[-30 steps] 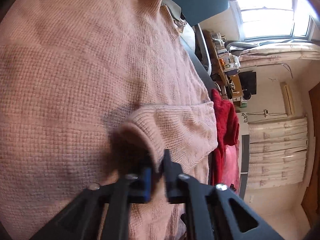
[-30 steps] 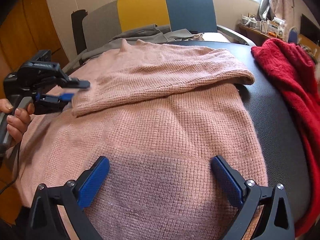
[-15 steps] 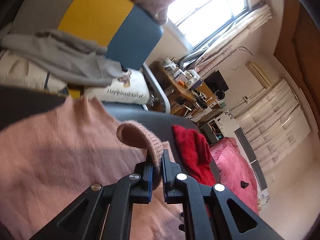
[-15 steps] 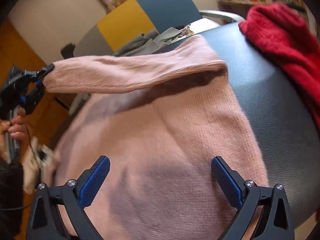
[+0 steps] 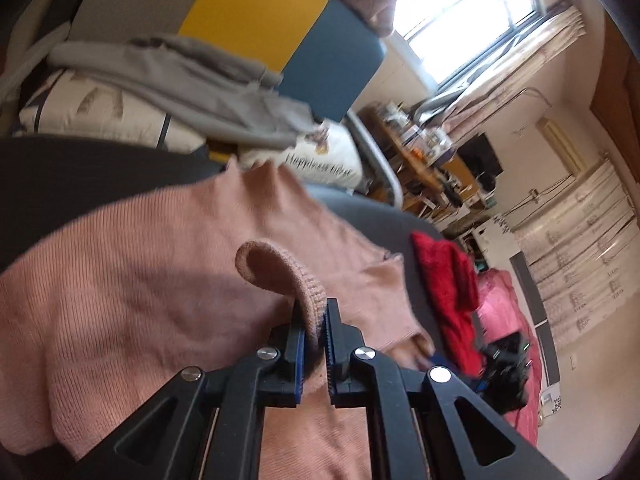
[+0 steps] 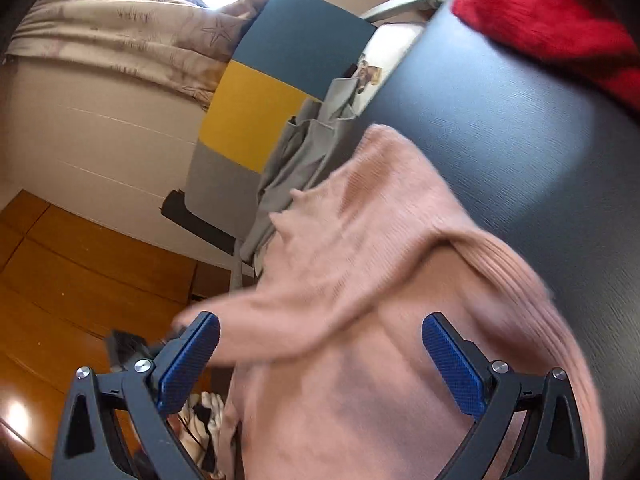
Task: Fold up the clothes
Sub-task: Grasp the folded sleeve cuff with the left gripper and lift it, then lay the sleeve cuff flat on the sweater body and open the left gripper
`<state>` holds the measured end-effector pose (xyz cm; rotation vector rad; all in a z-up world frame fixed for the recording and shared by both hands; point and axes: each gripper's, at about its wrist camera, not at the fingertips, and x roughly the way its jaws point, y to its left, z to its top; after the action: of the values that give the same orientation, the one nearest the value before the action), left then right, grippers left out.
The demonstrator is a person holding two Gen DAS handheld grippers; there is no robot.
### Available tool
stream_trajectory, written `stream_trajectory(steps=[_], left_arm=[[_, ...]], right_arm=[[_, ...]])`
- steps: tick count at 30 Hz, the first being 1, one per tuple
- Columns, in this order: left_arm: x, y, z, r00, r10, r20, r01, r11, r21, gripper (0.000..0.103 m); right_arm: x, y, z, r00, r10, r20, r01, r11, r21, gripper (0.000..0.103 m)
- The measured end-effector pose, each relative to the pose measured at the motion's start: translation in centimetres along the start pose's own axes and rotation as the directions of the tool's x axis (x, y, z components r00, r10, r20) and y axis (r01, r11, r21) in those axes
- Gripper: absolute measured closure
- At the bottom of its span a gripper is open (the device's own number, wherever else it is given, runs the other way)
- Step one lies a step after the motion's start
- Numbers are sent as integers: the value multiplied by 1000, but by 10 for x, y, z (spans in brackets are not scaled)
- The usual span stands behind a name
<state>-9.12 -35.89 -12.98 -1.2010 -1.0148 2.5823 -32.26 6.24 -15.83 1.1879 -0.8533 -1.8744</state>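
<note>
Two close wrist views (shared sweater (image 5: 140, 280))

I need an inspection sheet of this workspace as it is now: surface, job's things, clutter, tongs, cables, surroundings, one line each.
Surface: dark leather-look tabletop, partly bare.
Job's things: pink knitted sweater spread on it; its sleeve cuff lifted.
Clutter: fluffy red garment at the far edge; grey cloth heaped on the chair.
Tongs: left tongs shut on the sleeve cuff; right tongs open above the sweater, holding nothing.
Cables: nothing seen.
Surroundings: grey, yellow and blue chair back, bright window, wooden floor.
</note>
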Motion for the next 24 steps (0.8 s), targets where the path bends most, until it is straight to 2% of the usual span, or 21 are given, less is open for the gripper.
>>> stream_trajectory(steps=[3,7,12,16,18,21,24], left_arm=[[12,17,-13,999,15,-28,-16,1000,-26,96],[8,34,-23,998,69,-2,-69,997,-34,96],[2,57,-34,983,181,3,-181,983,-12,96],[11,71,-38,982,185,-21,-186,982,-34,96],[9,65,-35,983,185,8,-184,983,-14,96],[-5,48,-26,982,167,92,-171,985,35,96],[-7,41,-17,978,180,102,-187,980,63,96]], right_arm=[[21,14,17,1000,9,3,-9,1000,-30,0],[55,18,38,997,-79,-26,77,993,-87,0],[76,-2,39,979,-192,-66,184,976,-118,0],[82,0,35,970,-237,-56,224,958,-179,0],[84,6,34,963,-263,-56,246,947,-207,0],[84,21,41,961,-272,-40,255,936,-243,0],[89,39,55,963,-269,-7,255,921,-294,0]])
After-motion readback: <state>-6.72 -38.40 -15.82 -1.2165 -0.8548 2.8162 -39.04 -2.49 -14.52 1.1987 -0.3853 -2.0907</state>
